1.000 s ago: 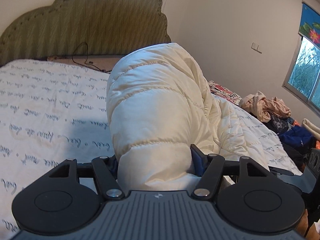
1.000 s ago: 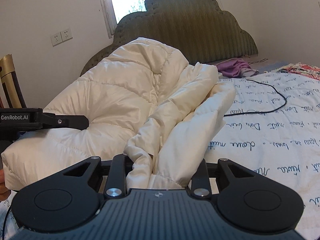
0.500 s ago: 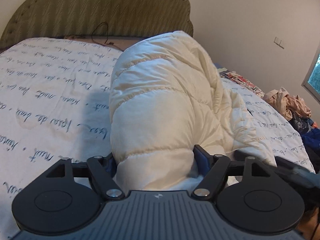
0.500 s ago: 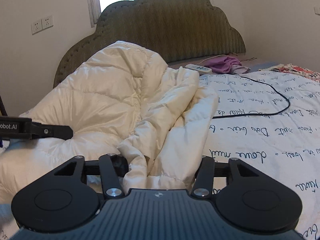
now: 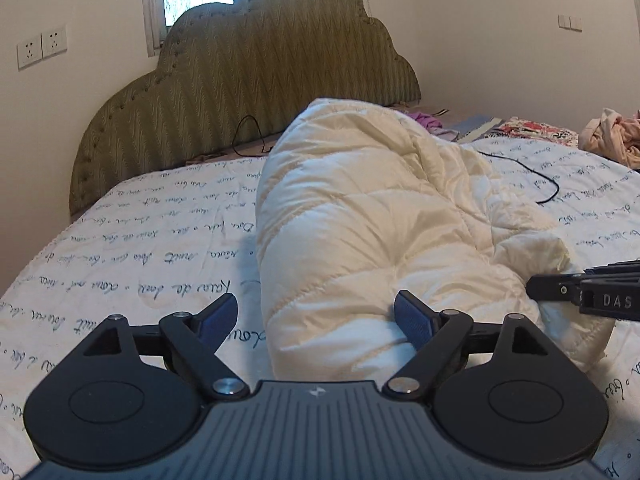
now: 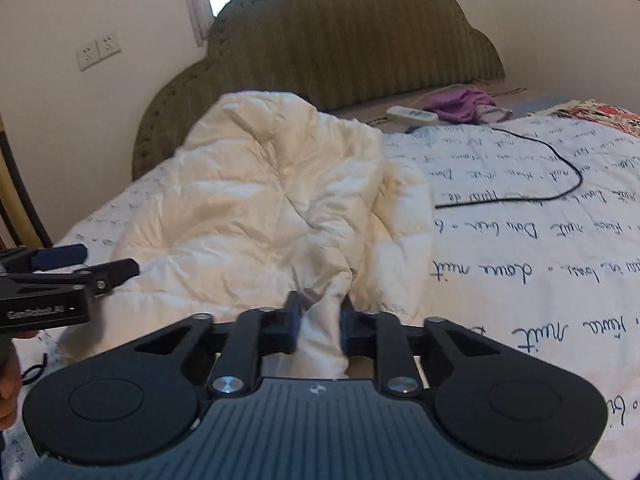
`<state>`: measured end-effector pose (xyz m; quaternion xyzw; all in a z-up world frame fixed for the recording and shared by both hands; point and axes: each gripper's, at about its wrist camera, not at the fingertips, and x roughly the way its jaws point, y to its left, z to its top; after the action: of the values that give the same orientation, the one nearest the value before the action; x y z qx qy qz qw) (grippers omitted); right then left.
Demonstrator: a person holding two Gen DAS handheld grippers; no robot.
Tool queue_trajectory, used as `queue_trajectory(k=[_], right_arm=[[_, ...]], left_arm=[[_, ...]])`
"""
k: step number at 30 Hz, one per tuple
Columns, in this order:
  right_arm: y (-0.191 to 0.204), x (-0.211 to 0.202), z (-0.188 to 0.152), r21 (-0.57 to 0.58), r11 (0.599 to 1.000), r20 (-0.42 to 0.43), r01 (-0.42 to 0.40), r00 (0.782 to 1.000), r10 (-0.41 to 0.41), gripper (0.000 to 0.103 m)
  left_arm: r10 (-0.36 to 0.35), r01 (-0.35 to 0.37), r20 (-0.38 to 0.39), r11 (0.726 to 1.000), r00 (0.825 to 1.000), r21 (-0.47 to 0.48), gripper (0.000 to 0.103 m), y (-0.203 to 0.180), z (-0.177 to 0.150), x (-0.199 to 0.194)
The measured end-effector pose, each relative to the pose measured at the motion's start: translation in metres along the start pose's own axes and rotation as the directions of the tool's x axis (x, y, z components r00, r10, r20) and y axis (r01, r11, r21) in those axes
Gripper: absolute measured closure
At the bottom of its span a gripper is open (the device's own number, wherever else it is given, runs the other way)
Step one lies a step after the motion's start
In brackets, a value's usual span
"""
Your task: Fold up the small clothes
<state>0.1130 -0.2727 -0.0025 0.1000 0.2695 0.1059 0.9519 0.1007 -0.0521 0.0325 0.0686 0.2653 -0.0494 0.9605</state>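
The left gripper (image 5: 316, 312) has its jaws spread wide and opening further; the rolled end of the cream puffy jacket (image 5: 360, 232) lies between the blue pads (image 5: 412, 316), the right pad just beside or touching the fabric and the left pad clear of it over the bedspread (image 5: 140, 248). The right gripper (image 6: 320, 320) is closing, its jaws drawn close together and pinching a narrow fold of the jacket (image 6: 272, 200) at the near hem. In the left wrist view the right gripper's black fingers (image 5: 560, 290) reach in from the right edge against the jacket's crumpled corner; in the right wrist view the left gripper (image 6: 80, 268) shows at the left edge beside the jacket, with part of a hand (image 6: 10, 380) below it. The jacket lies bunched on the bed, in front of the green padded headboard (image 5: 260, 80), with a black cable (image 6: 540, 184) looping on the bedspread to its right. A purple garment (image 6: 464, 104) and a white remote (image 6: 412, 114) sit near the headboard. A second ago the left gripper's pads pressed both sides of the jacket roll, which stood taller; now they have let go and the roll lies lower. The right gripper's jaws then stood wide around a thick bundle; now they squeeze a thin fold.
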Motion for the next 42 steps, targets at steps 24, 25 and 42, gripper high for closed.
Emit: queue_trajectory(k=[24,25,42], right_arm=[[-0.005,-0.007,-0.037,0.009,0.995,-0.037,0.099,0.994,-0.099,0.097],[-0.005,-0.007,-0.038,0.013,0.995,-0.039,0.100,0.994,-0.100,0.094],[0.024,-0.018,-0.046,-0.132,0.974,0.035,0.186,0.982,-0.183,0.061]], left_arm=[[-0.054,0.054,0.002,0.998,0.999,-0.035,0.003,0.000,-0.033,0.039],[-0.049,0.049,0.010,0.998,0.999,-0.028,0.003,0.001,-0.034,0.040],[-0.020,0.020,0.066,1.000,0.998,0.000,0.003,-0.008,-0.047,0.045]])
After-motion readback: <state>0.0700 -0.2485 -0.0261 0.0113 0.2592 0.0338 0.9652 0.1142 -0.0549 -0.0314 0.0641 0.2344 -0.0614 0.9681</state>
